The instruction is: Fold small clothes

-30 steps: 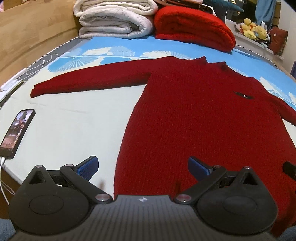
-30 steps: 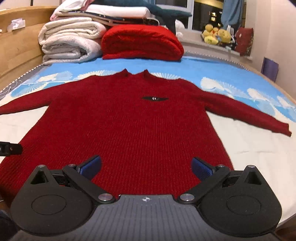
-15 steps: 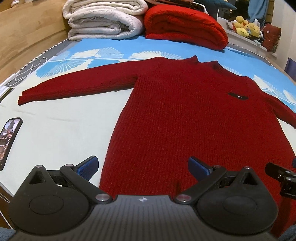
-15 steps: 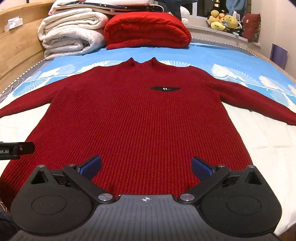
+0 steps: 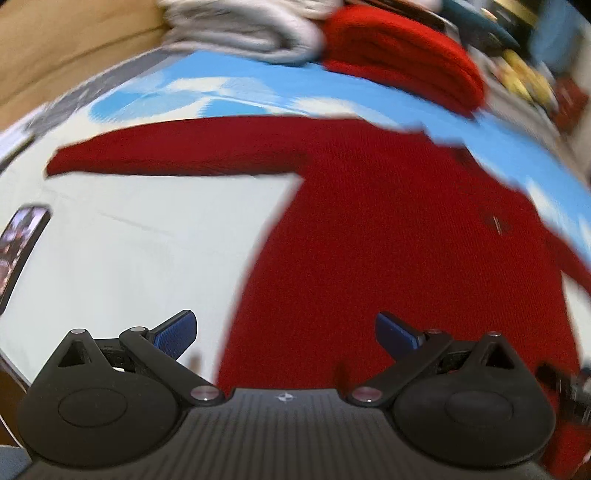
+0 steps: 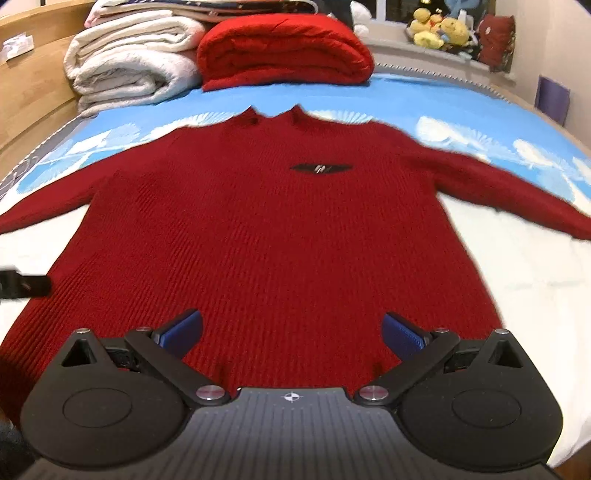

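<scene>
A red knitted sweater [image 6: 280, 240] lies flat and face up on the bed, both sleeves spread out, with a small dark badge [image 6: 320, 168] on the chest. My right gripper [image 6: 291, 330] hangs open over the middle of its hem, blue pads wide apart and holding nothing. In the blurred left wrist view the sweater [image 5: 399, 236] fills the right half, its sleeve [image 5: 173, 157] stretching left. My left gripper [image 5: 286, 330] is open above the hem's left corner, one pad over the white sheet, the other over the knit. The left gripper's tip [image 6: 24, 286] shows at the right view's left edge.
A folded white blanket [image 6: 136, 62] and a folded red blanket [image 6: 284, 48] are stacked at the head of the bed. A phone [image 5: 20, 247] lies on the white sheet at the left. Plush toys [image 6: 439, 27] sit on the sill. A wooden headboard [image 6: 33, 92] runs along the left.
The left gripper has swung quickly, blurring its view, and the phone and sleeve sit further right in it. The right gripper has moved slightly nearer the sweater. Both stay open.
</scene>
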Demonstrator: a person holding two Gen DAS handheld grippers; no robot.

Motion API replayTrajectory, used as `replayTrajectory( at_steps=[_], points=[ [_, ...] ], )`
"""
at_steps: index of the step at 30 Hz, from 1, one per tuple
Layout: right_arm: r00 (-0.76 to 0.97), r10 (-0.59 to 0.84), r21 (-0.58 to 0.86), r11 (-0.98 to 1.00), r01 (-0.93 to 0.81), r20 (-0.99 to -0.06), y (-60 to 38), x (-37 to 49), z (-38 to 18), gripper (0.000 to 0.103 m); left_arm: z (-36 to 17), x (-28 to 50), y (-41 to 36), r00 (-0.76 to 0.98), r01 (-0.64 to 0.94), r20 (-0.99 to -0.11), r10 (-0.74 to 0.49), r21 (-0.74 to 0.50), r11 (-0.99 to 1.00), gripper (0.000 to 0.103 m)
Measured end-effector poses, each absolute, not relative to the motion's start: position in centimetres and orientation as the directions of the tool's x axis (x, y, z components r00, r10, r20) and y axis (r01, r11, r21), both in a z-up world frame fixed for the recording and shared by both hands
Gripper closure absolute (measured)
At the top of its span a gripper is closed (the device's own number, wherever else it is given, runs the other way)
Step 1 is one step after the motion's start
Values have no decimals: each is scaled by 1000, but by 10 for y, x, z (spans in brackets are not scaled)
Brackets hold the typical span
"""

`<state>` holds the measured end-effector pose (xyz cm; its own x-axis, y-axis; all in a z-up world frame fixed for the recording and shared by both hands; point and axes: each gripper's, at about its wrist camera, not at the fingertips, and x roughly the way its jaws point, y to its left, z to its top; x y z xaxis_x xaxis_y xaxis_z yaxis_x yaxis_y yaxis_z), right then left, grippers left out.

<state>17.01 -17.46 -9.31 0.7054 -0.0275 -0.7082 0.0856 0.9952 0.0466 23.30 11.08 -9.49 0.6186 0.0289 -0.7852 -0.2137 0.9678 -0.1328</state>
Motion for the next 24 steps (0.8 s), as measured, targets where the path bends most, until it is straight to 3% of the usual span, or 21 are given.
replayTrajectory(
  at_steps=[6, 10, 13, 17, 20, 24],
  points=[
    [778, -100, 22, 989, 145, -620, -197, 206, -64, 1, -72, 301, 216, 633, -541, -760, 147, -299, 786, 0],
    [747, -65, 62, 988, 141, -662, -205, 228, -69, 1, -95, 345, 281, 617, -654, -777, 126, -418, 630, 0],
    [717, -16, 94, 989, 114, -697, -205, 247, -76, 1, -114, 366, 309, 585, -732, -787, 199, -406, 547, 0],
    [704, -72, -20, 996, 82, -706, -198, 270, -87, 1, -131, 387, 339, 590, -760, -785, 188, -461, 458, 0],
    [699, -117, -77, 993, 88, -705, -201, 279, -91, 1, -140, 404, 356, 531, -802, -811, 244, -389, 454, 0],
    [670, -70, 17, 992, 123, -739, -211, 283, -92, 1, -150, 421, 361, 504, -829, -802, 320, -346, 439, 3]
  ],
)
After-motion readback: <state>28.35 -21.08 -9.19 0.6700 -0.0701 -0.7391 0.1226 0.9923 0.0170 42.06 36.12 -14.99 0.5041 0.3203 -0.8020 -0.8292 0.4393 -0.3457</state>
